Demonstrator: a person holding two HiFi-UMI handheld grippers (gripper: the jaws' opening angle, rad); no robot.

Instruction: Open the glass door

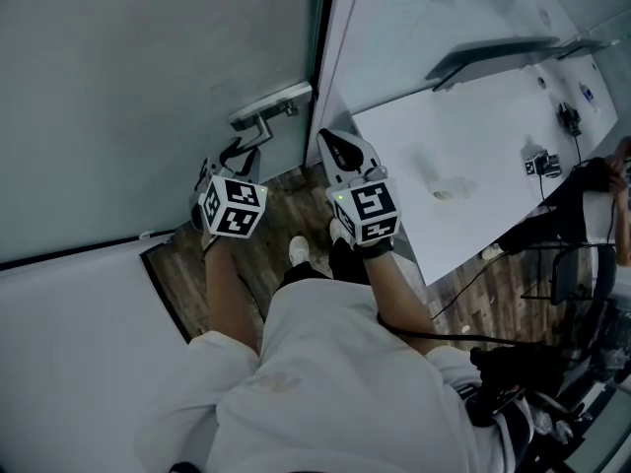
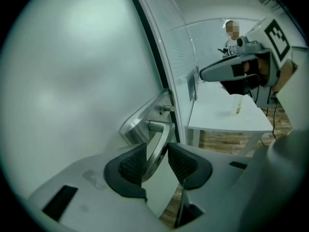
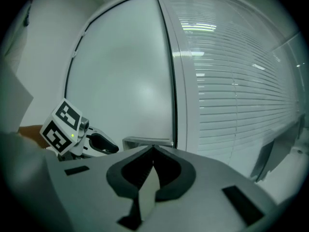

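Note:
The frosted glass door [image 1: 148,87] fills the left of the head view. Its metal lever handle [image 1: 271,106] sits near the door's right edge. My left gripper [image 1: 242,151] is just below the handle. In the left gripper view the handle's lever [image 2: 161,134] runs down between the pads [image 2: 133,164] of the left gripper [image 2: 157,156], whose jaws stand apart around it. My right gripper [image 1: 333,141] hangs beside the door frame, right of the handle. It [image 3: 153,151] is shut with nothing in it, and the handle plate [image 3: 145,141] shows just beyond its tips.
A glass partition with blinds [image 3: 231,81] stands right of the door frame. Behind it a white table [image 1: 473,156] carries small devices and cables. A dark chair [image 1: 572,264] stands at the right. Wooden floor [image 1: 266,235] lies underfoot.

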